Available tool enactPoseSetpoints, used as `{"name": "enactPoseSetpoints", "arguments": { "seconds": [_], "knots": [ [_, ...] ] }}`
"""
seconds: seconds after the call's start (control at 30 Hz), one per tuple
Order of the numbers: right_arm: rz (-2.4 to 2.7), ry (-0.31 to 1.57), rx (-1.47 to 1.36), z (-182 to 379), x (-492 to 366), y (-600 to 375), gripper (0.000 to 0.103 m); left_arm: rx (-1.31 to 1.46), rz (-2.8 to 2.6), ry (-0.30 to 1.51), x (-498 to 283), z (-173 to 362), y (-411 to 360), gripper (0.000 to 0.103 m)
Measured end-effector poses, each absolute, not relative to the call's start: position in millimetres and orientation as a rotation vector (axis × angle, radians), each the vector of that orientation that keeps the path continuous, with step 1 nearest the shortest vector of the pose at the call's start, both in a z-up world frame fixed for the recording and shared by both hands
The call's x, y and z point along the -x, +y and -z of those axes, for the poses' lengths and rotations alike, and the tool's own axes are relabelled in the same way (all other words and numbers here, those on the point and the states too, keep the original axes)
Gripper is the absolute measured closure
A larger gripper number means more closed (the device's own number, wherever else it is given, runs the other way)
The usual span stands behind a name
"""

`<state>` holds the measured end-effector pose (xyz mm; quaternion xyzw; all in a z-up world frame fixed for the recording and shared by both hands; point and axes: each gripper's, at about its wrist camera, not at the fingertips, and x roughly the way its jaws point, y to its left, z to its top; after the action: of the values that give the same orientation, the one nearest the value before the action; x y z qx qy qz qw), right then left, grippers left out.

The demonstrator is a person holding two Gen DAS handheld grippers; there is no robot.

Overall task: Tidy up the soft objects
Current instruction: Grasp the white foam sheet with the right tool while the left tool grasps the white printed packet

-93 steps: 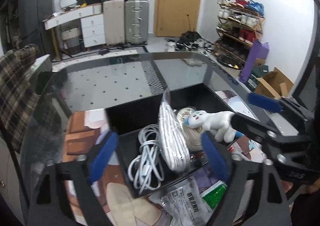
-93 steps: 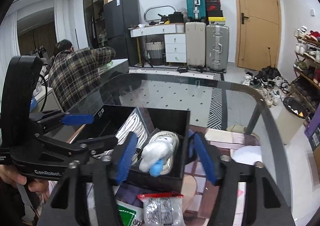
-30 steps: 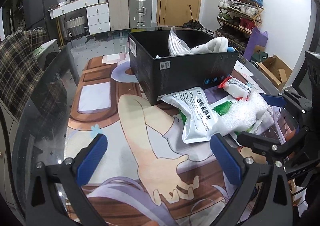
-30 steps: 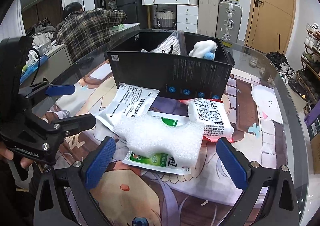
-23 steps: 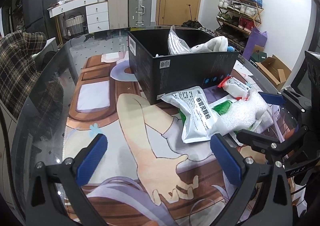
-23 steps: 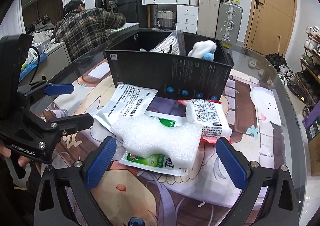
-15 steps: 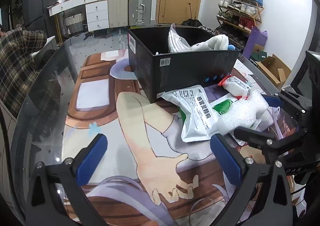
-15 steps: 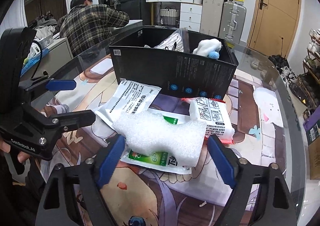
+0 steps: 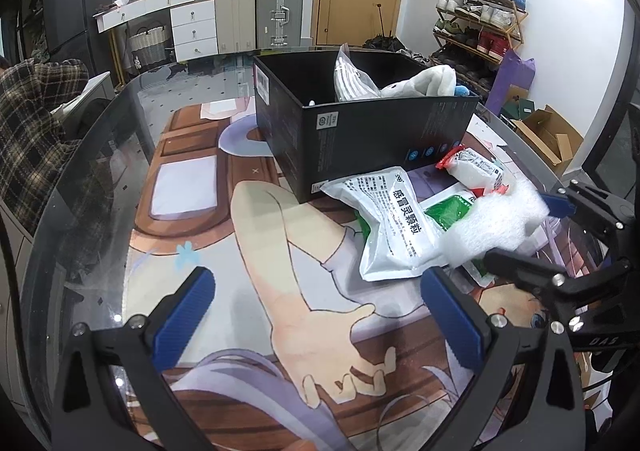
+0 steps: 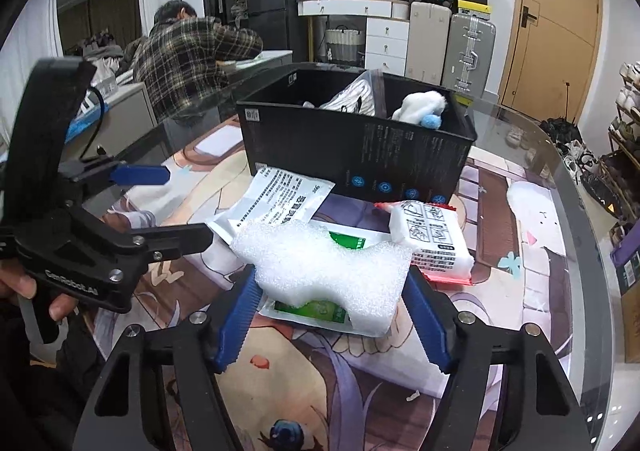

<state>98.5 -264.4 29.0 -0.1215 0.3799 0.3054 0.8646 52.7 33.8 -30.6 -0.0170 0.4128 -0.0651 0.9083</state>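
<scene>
Your right hand-held gripper [image 10: 330,315] had its blue pads [image 10: 236,315] against both ends of the white foam piece [image 10: 324,271], apparently clamped on it. The foam lay on top of the green packet [image 10: 316,309], itself spread over the other pouches on the surface [image 9: 120,211], so a grasp across its ends was the plain way to take it alone. Whether it had lifted clear of the packet, I could not tell.

Your left hand-held gripper [image 9: 320,315] hung with its jaws wide apart and nothing between them, low over the printed mat [image 9: 256,259] and well to the side, probably to leave the right one room.

The black box [image 9: 360,135] stood just behind the pile, already holding a plush toy [image 9: 424,81] and a bagged item [image 9: 352,77]. The foam most likely belonged there too. The white pouch [image 10: 280,207] and the red-edged packet [image 10: 432,247] waited outside it.
</scene>
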Motion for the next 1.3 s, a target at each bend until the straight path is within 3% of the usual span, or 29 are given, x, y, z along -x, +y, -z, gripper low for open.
{"name": "enactPoseSetpoints", "arguments": {
  "seconds": [0.57, 1.3],
  "knots": [
    [-0.562, 0.72, 0.123, -51, -82, -316, 0.031, 0.09, 0.109, 0.95, -93, 33, 9, 0.0],
    [-0.552, 0.736, 0.121, -48, -89, -314, 0.031, -0.051, 0.05, 0.989, -107, 43, -7, 0.0]
  ]
}}
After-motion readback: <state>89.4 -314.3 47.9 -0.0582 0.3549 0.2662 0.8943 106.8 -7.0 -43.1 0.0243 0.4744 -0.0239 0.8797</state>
